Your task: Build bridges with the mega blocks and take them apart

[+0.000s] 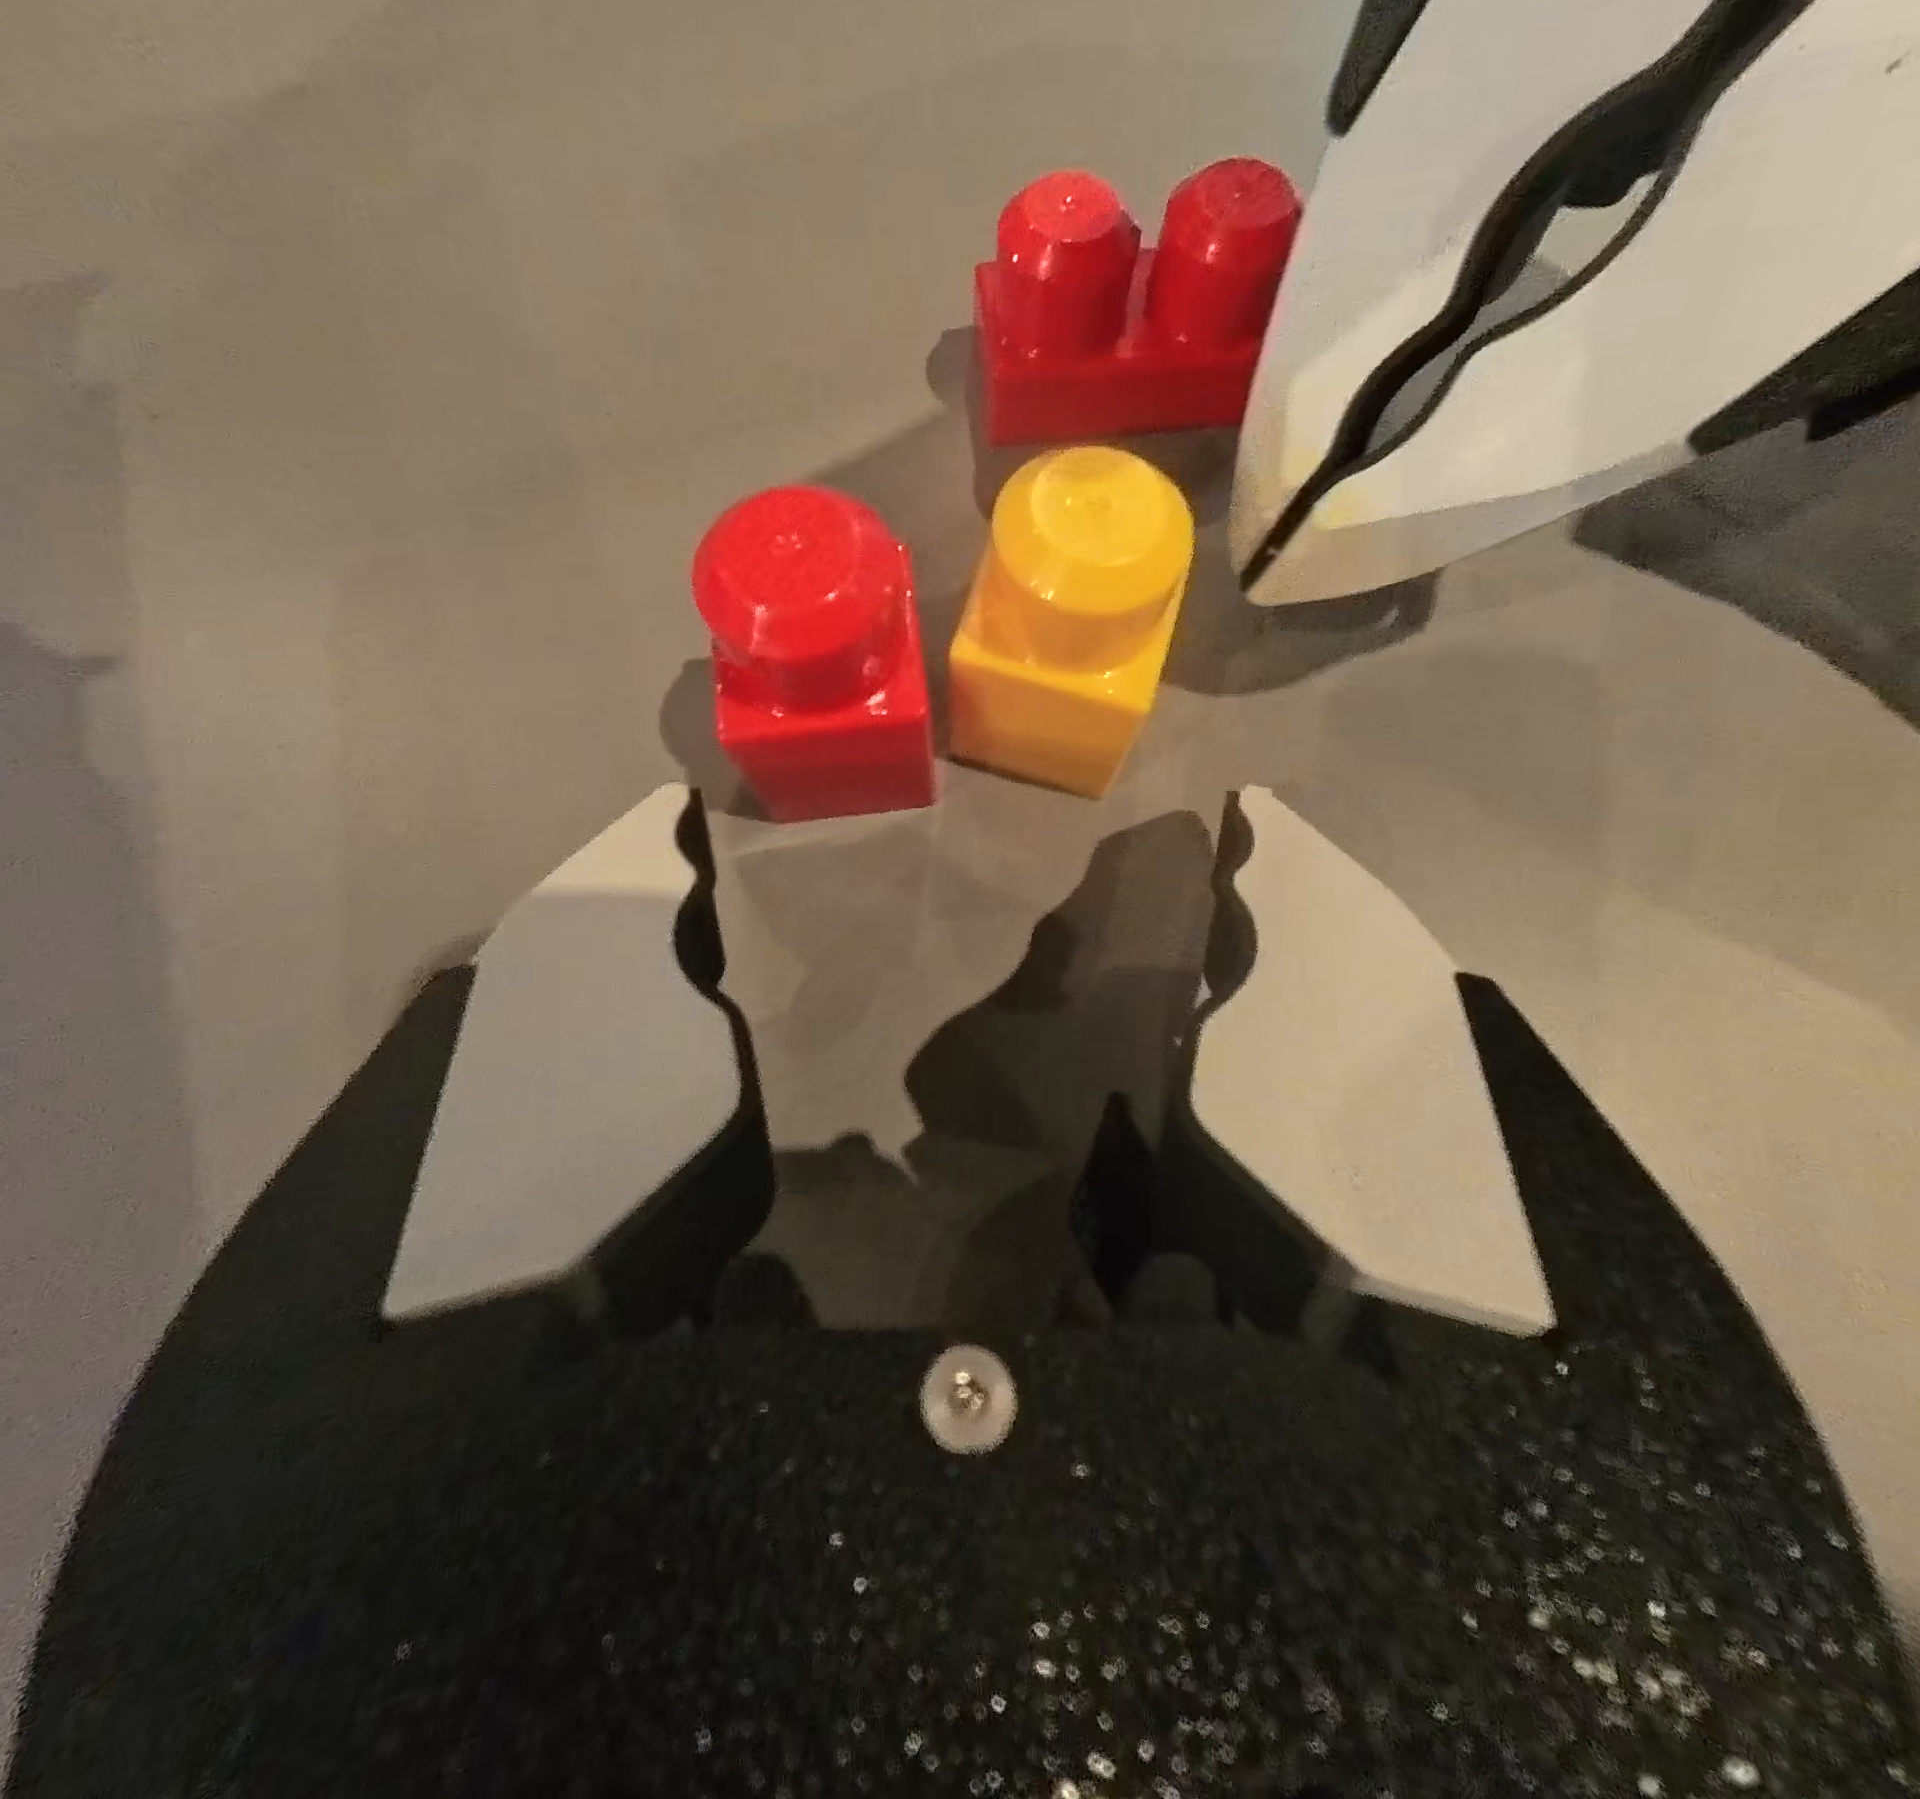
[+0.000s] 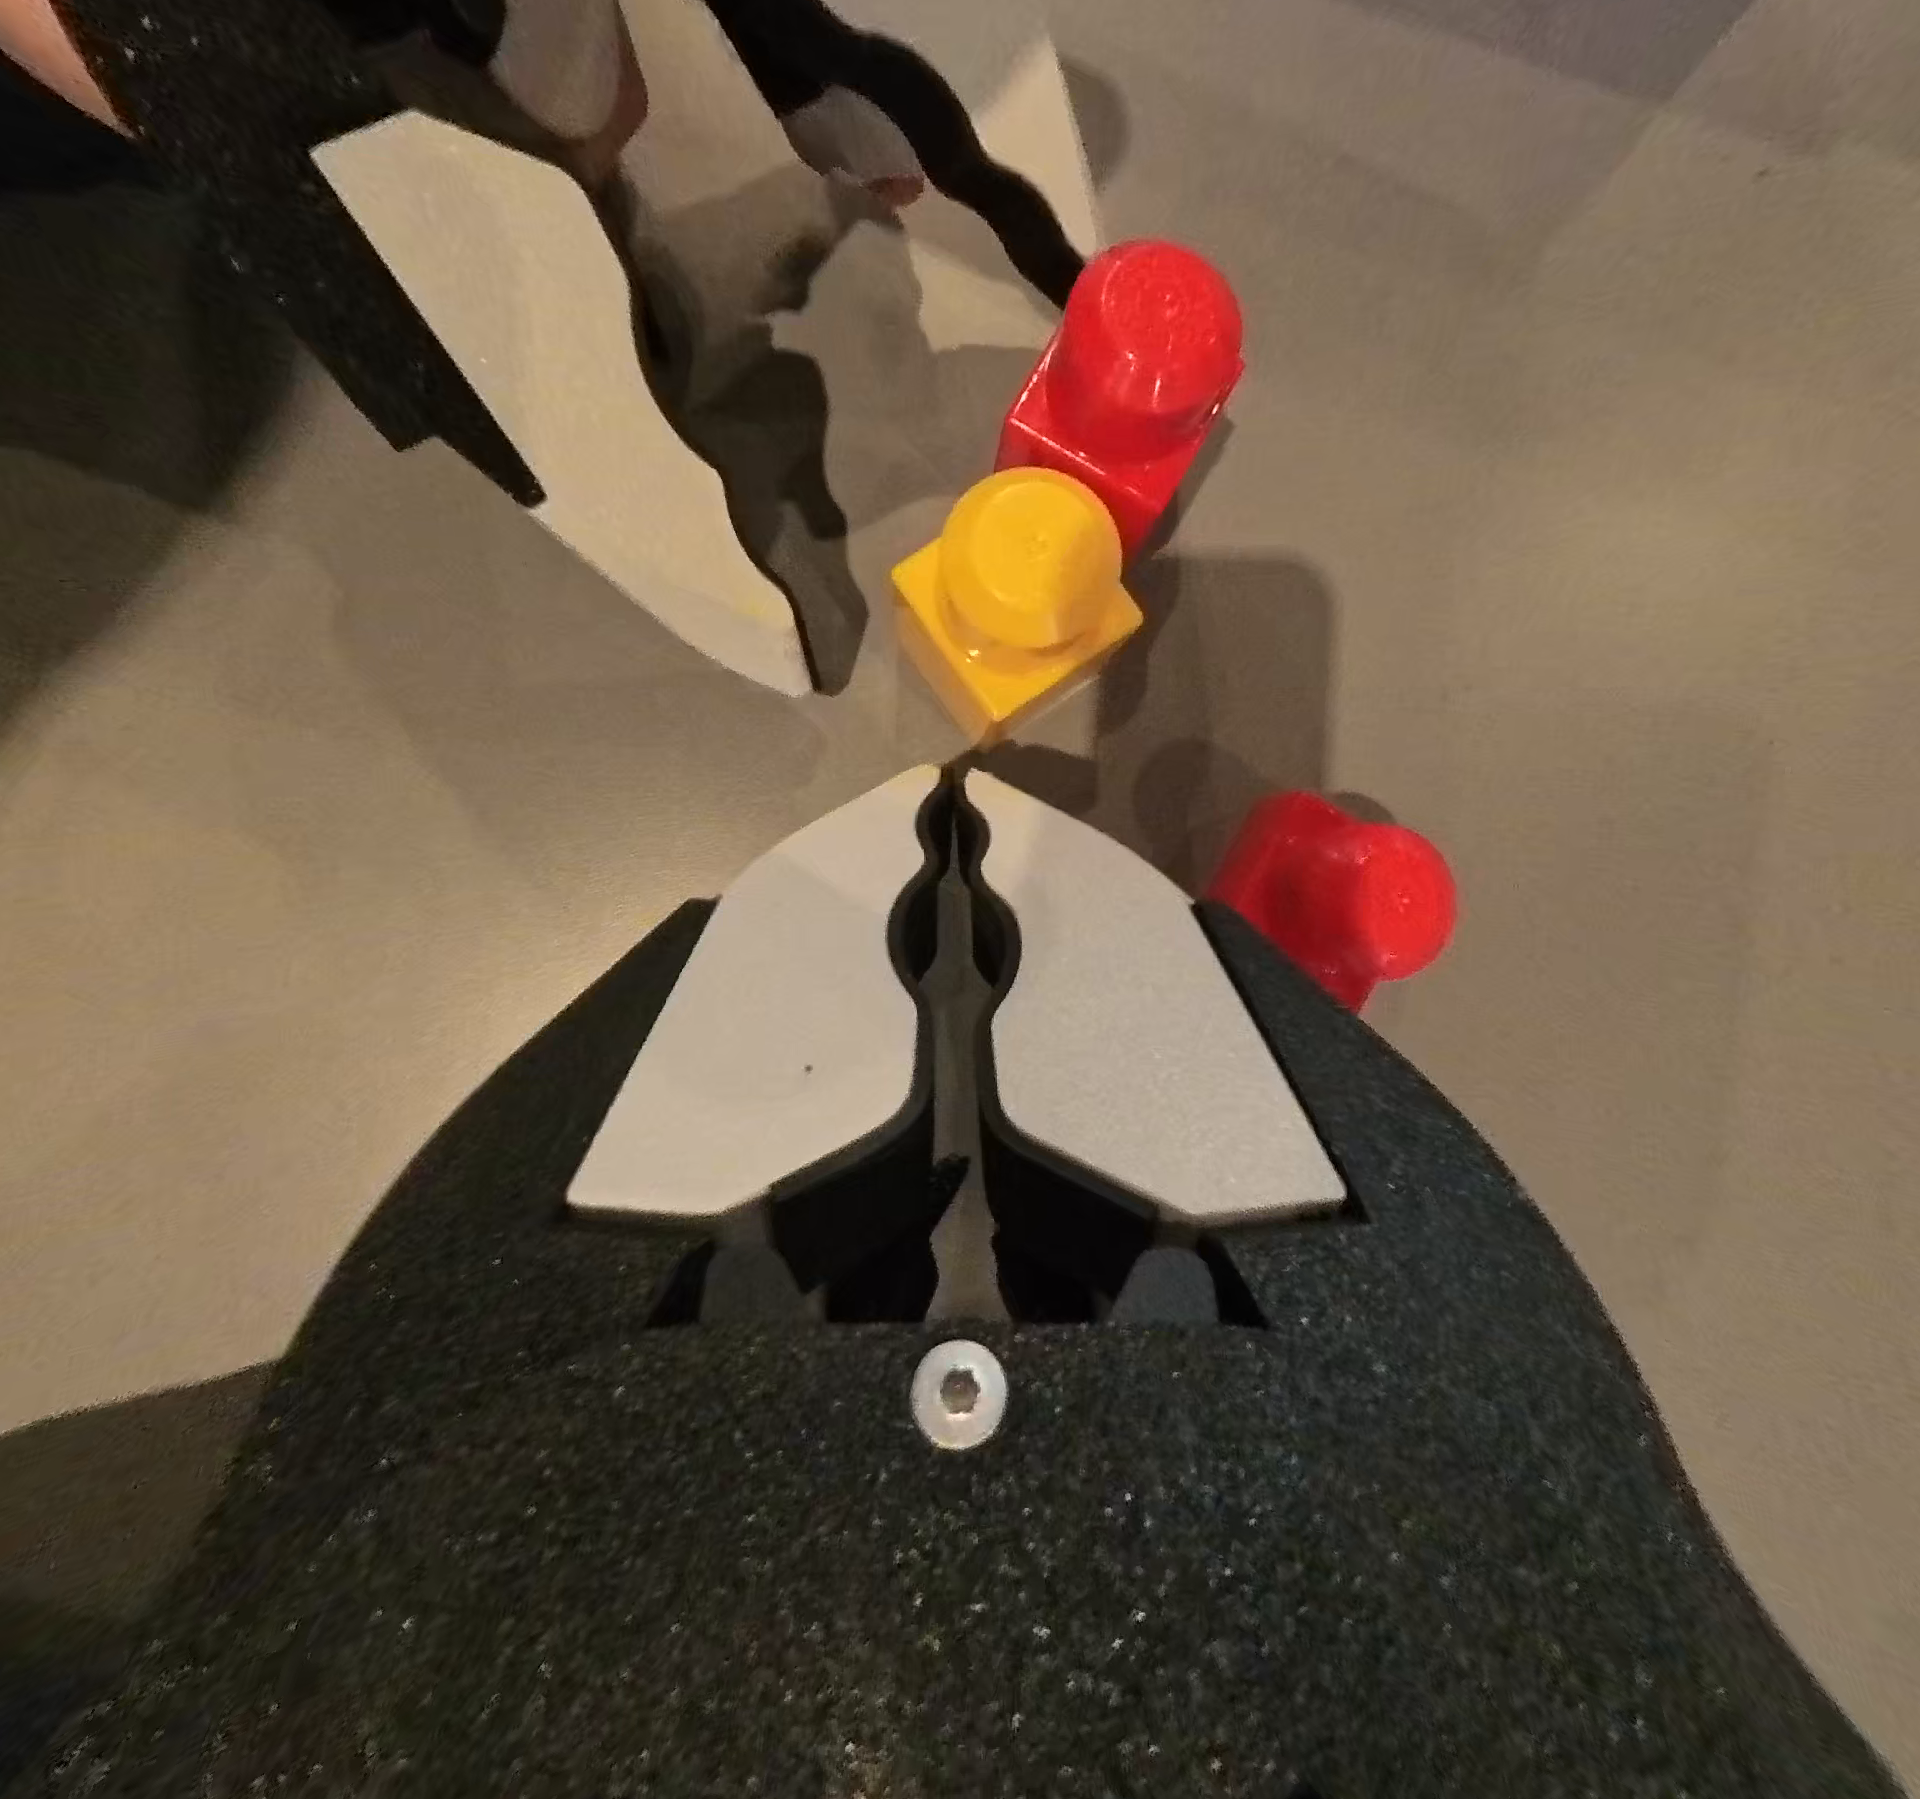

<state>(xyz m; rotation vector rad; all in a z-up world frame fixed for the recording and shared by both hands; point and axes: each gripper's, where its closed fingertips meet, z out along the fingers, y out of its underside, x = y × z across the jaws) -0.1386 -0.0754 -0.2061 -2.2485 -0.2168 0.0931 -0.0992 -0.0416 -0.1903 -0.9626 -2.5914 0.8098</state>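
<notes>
On the pale grey tabletop (image 1: pixel 312 399), three mega blocks stand loose, studs up, none joined to another. Farthest left in the left wrist view is the red single-stud block (image 1: pixel 821 669), just ahead of the left gripper (image 1: pixel 966 804), whose jaws stand wide apart with nothing between them. That wide gap roughly matches the block's width, so I judge this gripper is lined up to take either the red single or its neighbour.

Just to the right, close beside it but not touching, sits the yellow single-stud block (image 1: pixel 1070 627). The two singles stand side by side at about the same height, which reads as a pair of piers waiting for a span.

Behind them, a little apart, lies the red two-stud block (image 1: pixel 1132 315), long enough by the look of it to serve as the deck; its right end is hidden by the other tool.

Farthest right, the right gripper (image 1: pixel 1262 565) comes down from the upper corner with its jaws closed together on nothing, the tip just beside the yellow block. In its own view that tip (image 2: pixel 951 783) sits at the block's near corner; whether it touches I cannot tell. Closed like that, it seems posed to nudge or steady.

No brand mark or readable writing shows on the blocks or grippers.
</notes>
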